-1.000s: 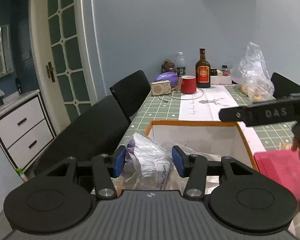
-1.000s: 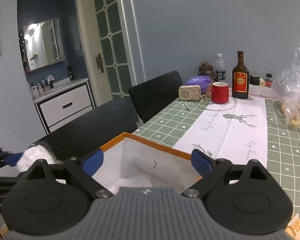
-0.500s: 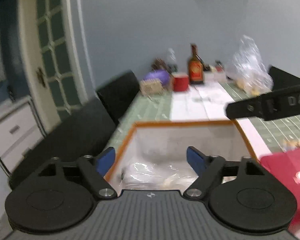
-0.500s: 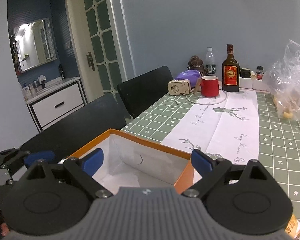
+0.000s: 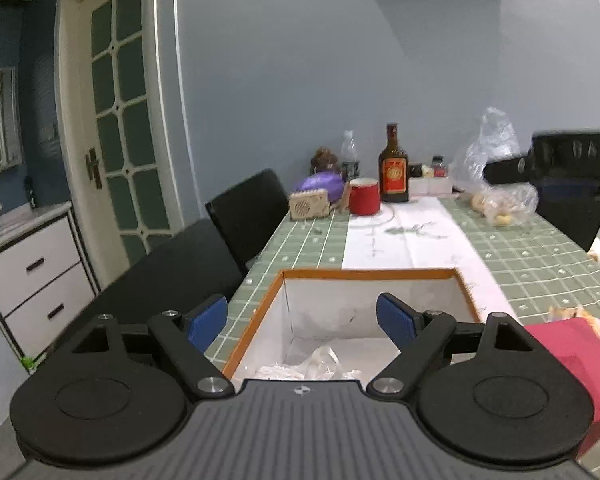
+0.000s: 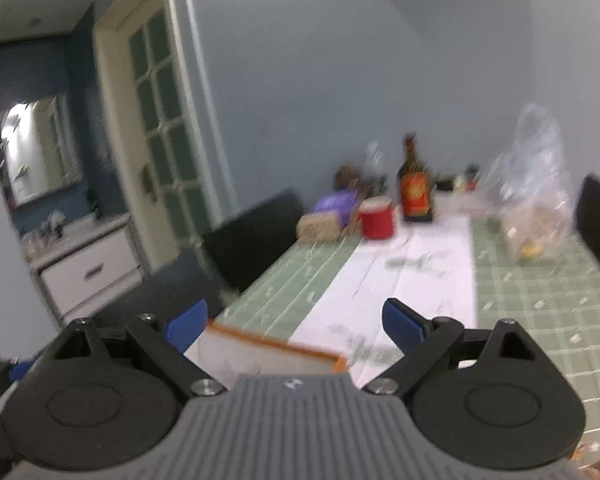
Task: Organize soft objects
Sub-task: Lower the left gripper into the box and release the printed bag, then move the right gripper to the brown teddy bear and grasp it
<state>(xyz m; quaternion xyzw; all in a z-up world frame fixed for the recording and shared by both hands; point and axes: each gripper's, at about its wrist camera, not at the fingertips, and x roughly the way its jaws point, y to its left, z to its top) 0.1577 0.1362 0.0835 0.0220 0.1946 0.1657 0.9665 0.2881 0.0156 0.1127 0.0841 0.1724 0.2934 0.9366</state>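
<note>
My left gripper (image 5: 302, 320) and right gripper (image 6: 294, 322) both hang spread wide and empty, crumpled plastic bag (image 5: 316, 364) already sits inside the orange-rimmed box (image 5: 364, 274), pink item (image 5: 568, 356) beside it probably next.

Nothing I can truly read: letters on my right gripper (image 5: 572, 160) are blurred, the bottle (image 5: 393, 172) label illegible.
</note>
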